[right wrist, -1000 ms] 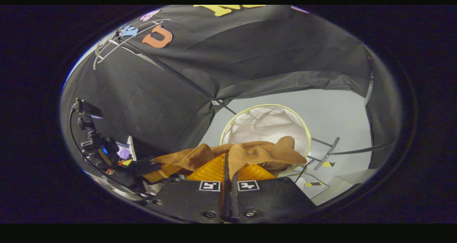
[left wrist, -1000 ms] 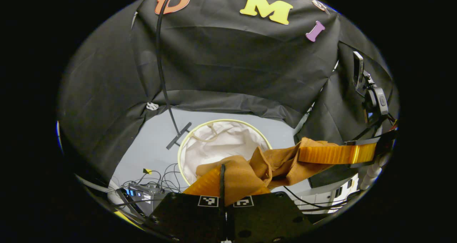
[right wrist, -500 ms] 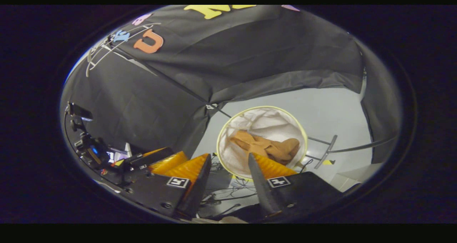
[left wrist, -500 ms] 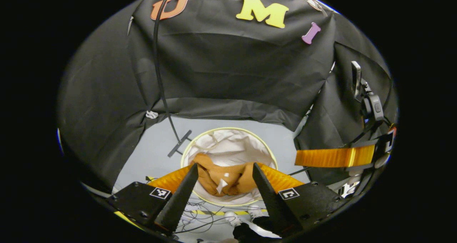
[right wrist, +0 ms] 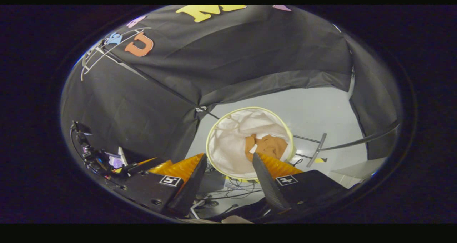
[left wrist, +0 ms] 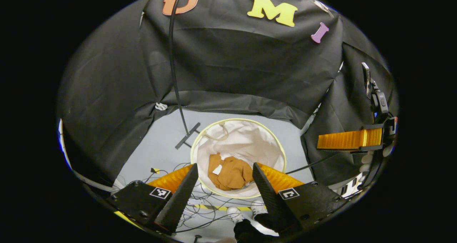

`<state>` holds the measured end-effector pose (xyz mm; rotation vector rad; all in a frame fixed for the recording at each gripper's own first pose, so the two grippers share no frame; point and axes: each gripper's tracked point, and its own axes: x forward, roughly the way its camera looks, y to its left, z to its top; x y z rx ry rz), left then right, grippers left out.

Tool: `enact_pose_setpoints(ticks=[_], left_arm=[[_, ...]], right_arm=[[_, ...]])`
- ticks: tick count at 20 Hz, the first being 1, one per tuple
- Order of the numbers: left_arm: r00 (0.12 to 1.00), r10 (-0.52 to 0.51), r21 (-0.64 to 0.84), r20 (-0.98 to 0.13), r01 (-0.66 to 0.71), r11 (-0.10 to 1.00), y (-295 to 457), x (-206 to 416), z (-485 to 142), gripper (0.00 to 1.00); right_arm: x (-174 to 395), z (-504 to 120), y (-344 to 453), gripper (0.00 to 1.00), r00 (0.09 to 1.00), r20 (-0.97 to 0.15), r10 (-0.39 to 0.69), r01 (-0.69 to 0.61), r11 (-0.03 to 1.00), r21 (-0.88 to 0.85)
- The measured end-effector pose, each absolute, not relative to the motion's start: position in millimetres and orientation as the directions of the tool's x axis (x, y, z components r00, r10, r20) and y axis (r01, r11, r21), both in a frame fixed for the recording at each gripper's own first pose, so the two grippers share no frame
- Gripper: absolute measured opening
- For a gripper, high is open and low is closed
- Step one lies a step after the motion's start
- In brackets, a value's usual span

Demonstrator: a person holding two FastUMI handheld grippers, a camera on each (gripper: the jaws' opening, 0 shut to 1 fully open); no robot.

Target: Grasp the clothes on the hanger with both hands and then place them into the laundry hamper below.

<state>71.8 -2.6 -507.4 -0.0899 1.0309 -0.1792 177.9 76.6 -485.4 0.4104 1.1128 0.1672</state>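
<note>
A crumpled brown garment [left wrist: 230, 172] [right wrist: 267, 146] with a small white tag lies at the bottom of the round white laundry hamper [left wrist: 266, 143] [right wrist: 226, 146], which has a pale yellow rim and stands on the grey floor. My left gripper [left wrist: 225, 175] hangs above the hamper, open, nothing between its fingers. My right gripper [right wrist: 228, 164] is also open and bare above the hamper's near rim. In the left gripper view the right gripper [left wrist: 350, 140] shows at the far right edge, held by a hand. A wire hanger [right wrist: 103, 51] hangs at the upper left of the right gripper view.
A thin black stand pole [left wrist: 173, 64] rises from a crossbar foot [left wrist: 187, 135] on the floor beside the hamper. Loose cables [left wrist: 207, 207] and yellow-black tape lie on the floor near the hamper. The person's shoes [left wrist: 246, 212] show below the left gripper.
A second ago both grippers were shut on the brown garment above the hamper. They opened, and the garment dropped and settled into a heap at the hamper's bottom.
</note>
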Motion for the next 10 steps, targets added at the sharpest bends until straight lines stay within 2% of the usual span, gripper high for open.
enact_pose_setpoints(ticks=[2,5,10], left_arm=[[0.516,-0.190,-0.154,-0.835,0.112,0.982,-2.7,67.9,-499.1,0.94],[0.559,-0.182,-0.129,-0.809,0.133,0.983,-6.6,67.2,-477.4,0.94],[0.690,-0.145,-0.087,-0.709,0.118,0.989,-18.1,71.1,-407.5,0.94]], right_arm=[[170.4,-477.3,72.1,0.82,0.451,-0.832,0.323,0.053,0.921,0.386],[167.9,-438.3,65.6,0.82,0.532,-0.792,0.301,0.016,0.931,0.365],[159.1,-343.5,69.0,0.83,0.672,-0.654,0.348,-0.125,0.923,0.363]])
